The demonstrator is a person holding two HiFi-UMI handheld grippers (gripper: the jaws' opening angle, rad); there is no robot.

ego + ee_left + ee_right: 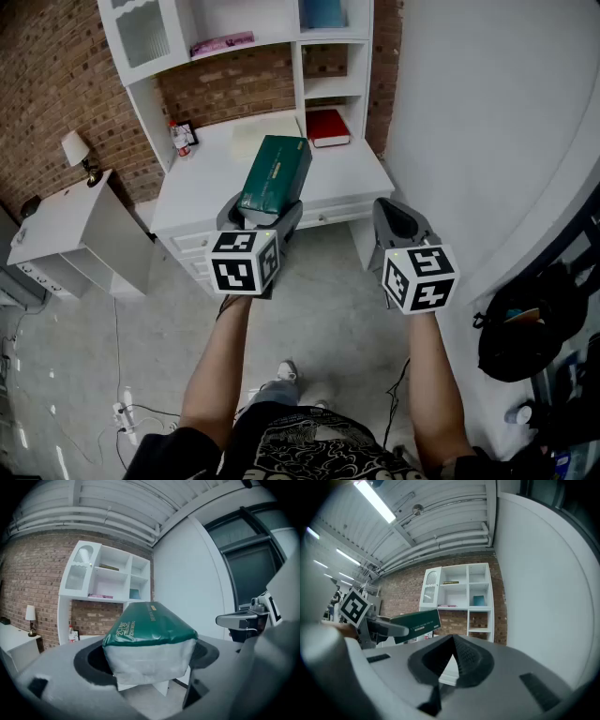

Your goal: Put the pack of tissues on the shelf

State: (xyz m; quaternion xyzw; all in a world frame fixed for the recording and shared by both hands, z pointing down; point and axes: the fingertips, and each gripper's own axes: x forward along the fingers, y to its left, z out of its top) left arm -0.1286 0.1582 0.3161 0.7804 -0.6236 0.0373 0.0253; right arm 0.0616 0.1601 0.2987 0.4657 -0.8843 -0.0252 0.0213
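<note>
A green pack of tissues with white ends sticks out of my left gripper, which is shut on its near end. In the left gripper view the pack fills the space between the jaws and points toward the white shelf unit. In the head view the pack hangs over the front of the white desk, below the shelves. My right gripper is to the right, its jaws closed together with nothing between them. From the right gripper view the pack shows at left.
A red book and a pale sheet lie on the desk. A small bottle stands at the desk's left. A white side cabinet with a lamp is at left. A white wall runs at right.
</note>
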